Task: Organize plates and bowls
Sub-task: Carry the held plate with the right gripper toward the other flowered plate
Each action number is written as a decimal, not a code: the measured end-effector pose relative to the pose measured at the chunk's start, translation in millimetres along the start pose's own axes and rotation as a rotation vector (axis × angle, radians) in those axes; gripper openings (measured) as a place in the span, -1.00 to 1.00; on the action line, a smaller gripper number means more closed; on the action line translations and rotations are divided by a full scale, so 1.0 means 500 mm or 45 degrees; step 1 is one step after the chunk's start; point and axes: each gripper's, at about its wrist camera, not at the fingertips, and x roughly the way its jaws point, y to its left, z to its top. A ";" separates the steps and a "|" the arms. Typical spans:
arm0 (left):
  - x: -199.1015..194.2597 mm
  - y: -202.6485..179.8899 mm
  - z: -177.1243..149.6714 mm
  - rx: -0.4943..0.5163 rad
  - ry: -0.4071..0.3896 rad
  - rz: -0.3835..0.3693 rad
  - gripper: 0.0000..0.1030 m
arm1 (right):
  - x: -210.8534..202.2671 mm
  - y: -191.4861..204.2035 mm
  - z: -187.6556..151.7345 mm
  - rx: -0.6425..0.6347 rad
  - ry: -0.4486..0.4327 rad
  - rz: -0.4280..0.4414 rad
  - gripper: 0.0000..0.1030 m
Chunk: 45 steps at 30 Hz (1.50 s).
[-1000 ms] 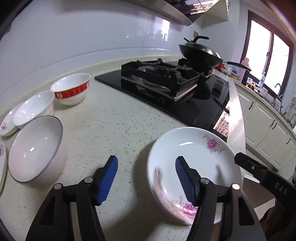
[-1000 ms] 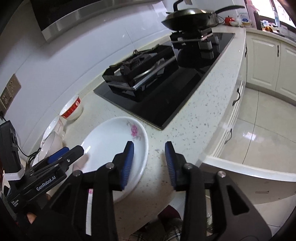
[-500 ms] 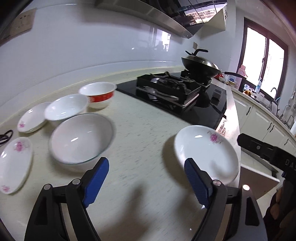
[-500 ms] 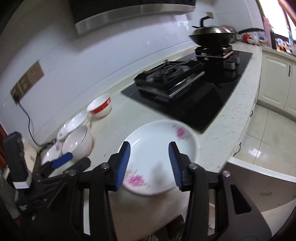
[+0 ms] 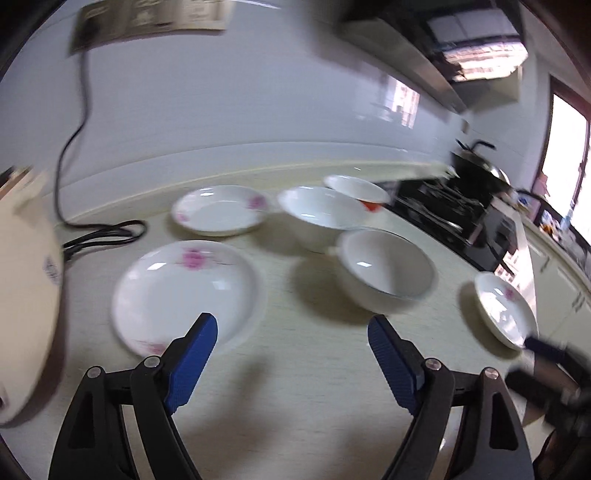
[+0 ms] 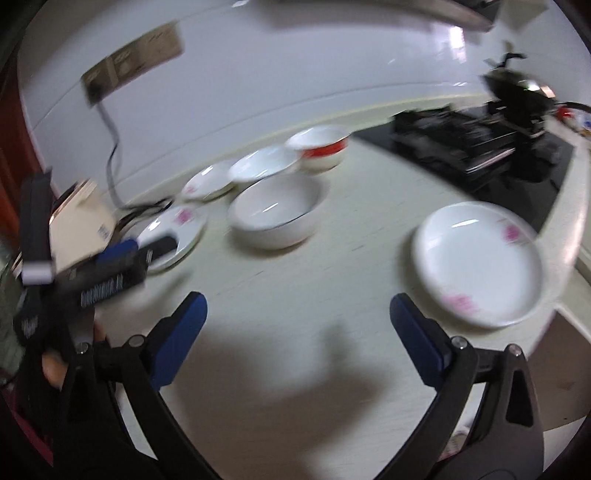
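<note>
Both views are motion-blurred. My left gripper (image 5: 291, 332) is open and empty above the counter, just in front of a white flowered plate (image 5: 184, 291). A second flowered plate (image 5: 221, 210) lies behind it. A large white bowl (image 5: 388, 273), a smaller white bowl (image 5: 317, 214) and a red-banded bowl (image 5: 358, 190) stand to the right. A third flowered plate (image 5: 504, 310) lies at the counter's right edge. My right gripper (image 6: 297, 314) is open and empty, left of that plate (image 6: 478, 258) and in front of the large bowl (image 6: 275, 210).
A black gas hob (image 6: 461, 140) with a wok (image 6: 517, 88) stands at the right. A black cable (image 5: 103, 232) runs from a wall socket (image 5: 147, 18). A beige object (image 5: 26, 288) sits at far left. The counter edge (image 6: 569, 236) drops off beside the right plate.
Both grippers swung left and pulled back from the right-hand flowered plate. The right gripper's jaws opened much wider. The bowls and left plates came into fuller view.
</note>
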 end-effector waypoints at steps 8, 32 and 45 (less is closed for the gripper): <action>0.037 0.136 0.060 -0.115 -0.009 0.179 0.64 | 0.119 0.127 0.021 -0.051 0.169 0.061 0.94; 0.173 0.236 0.055 -0.169 0.175 0.224 0.55 | 0.344 0.197 0.111 0.043 0.247 0.086 0.42; 0.190 0.245 0.052 -0.214 0.225 0.188 0.55 | 0.350 0.234 0.094 -0.083 0.214 0.101 -0.52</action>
